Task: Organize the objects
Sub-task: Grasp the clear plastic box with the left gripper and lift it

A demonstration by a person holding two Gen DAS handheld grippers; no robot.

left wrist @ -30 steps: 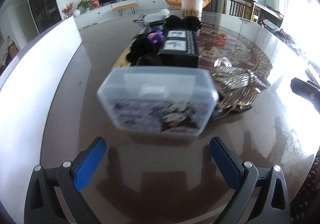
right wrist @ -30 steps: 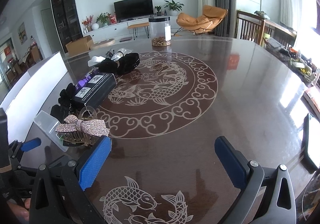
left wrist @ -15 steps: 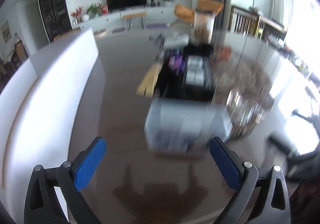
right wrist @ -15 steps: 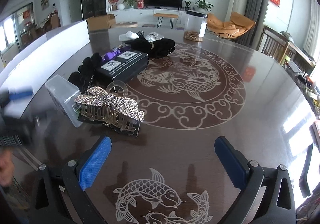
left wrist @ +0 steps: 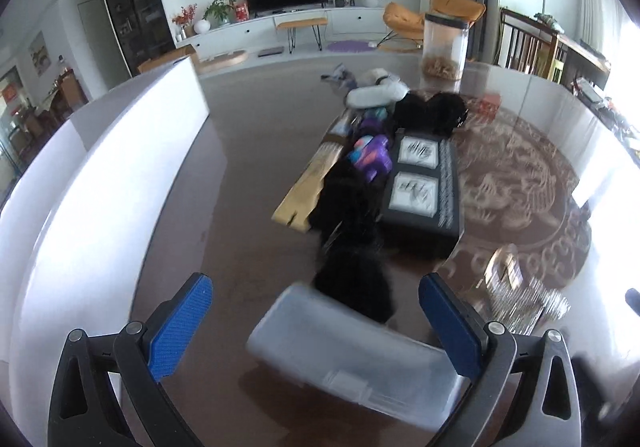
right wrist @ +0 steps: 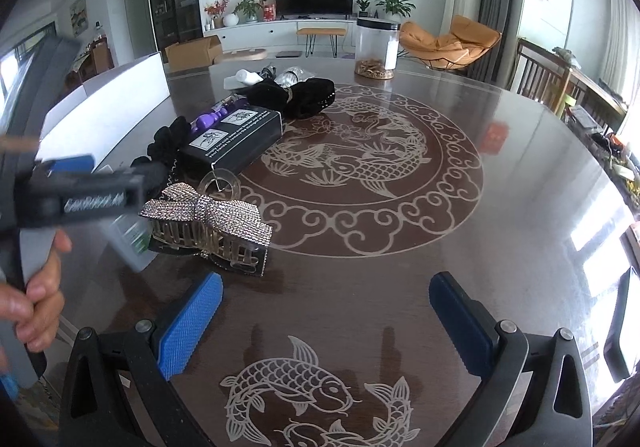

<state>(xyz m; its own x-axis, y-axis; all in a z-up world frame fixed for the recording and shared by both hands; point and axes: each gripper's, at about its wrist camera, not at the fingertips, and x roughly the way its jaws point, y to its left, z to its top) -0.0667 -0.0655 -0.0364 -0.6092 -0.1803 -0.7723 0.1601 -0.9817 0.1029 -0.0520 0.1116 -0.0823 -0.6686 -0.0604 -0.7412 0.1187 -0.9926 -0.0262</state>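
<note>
My left gripper [left wrist: 316, 331] is open, its blue pads on either side of a clear plastic box [left wrist: 352, 359] that lies on the dark table; the pads do not touch it. Beyond the box lie black fuzzy items [left wrist: 352, 207], a black carton [left wrist: 422, 183], a purple toy [left wrist: 370, 155] and a wooden strip [left wrist: 316, 175]. My right gripper [right wrist: 326, 319] is open and empty over the fish inlay. A rhinestone bow clip [right wrist: 208, 223] lies ahead of it to the left. The left gripper [right wrist: 80, 195] shows blurred at the left of the right wrist view.
A clear jar [right wrist: 377, 47] stands at the table's far side. Black velvet pieces [right wrist: 304, 97] and a white roll [left wrist: 376, 93] lie behind the carton. A white panel [left wrist: 100, 175] runs along the table's left edge. A dark device [right wrist: 622, 327] lies at the right edge.
My left gripper has moved forward so the clear box now sits between its pads. My right gripper has turned left and nearer to the bow clip.
</note>
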